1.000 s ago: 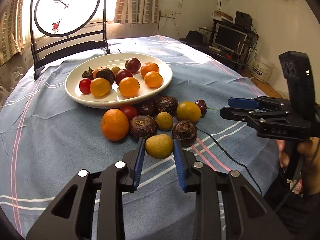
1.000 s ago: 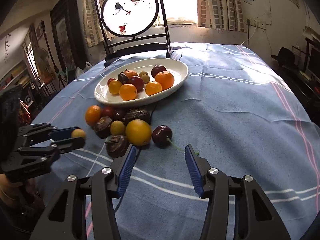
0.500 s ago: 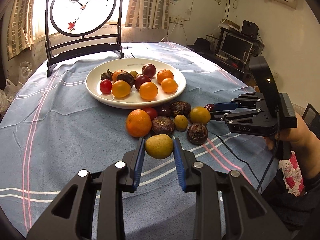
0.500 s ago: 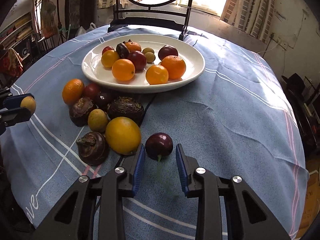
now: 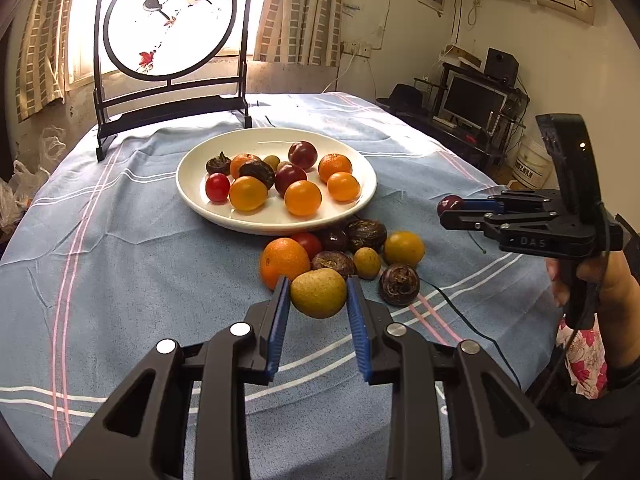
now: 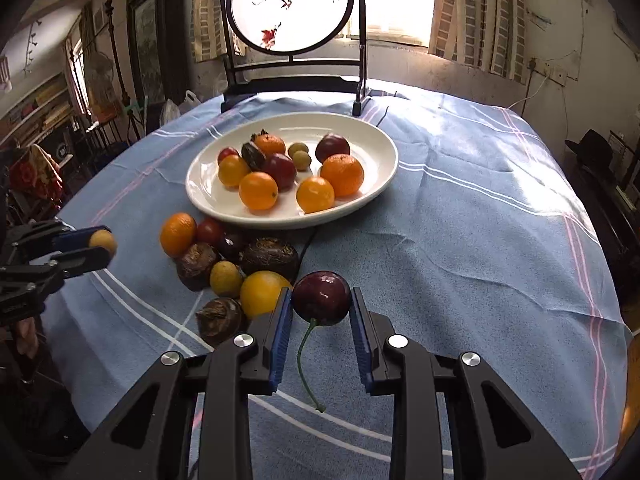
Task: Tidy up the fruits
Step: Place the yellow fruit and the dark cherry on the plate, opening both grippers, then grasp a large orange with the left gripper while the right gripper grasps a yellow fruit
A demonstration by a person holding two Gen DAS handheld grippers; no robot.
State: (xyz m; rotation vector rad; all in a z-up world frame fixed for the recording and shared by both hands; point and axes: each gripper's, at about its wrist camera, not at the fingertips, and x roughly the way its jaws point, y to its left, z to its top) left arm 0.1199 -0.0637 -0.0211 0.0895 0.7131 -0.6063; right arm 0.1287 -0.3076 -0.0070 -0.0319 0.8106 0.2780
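Observation:
My left gripper [image 5: 319,304] is shut on a tan longan [image 5: 318,292] and holds it above the cloth, near the loose fruit pile; it also shows in the right wrist view [image 6: 102,246]. My right gripper [image 6: 321,312] is shut on a dark red cherry [image 6: 322,298] with its green stem hanging down, lifted off the table; it also shows in the left wrist view [image 5: 450,208]. A white plate [image 5: 276,222] holding several oranges, cherries and other fruits sits mid-table, also in the right wrist view [image 6: 384,148].
Loose fruits lie in front of the plate: an orange [image 5: 283,262], a yellow fruit [image 5: 404,248], dark water chestnuts [image 5: 399,283]. A black cable [image 5: 460,308] runs across the blue cloth. A round screen on a black stand [image 5: 172,108] stands behind the plate.
My right gripper closed on the cherry and lifted it off the cloth. My left gripper rose and pulled back with the longan still held.

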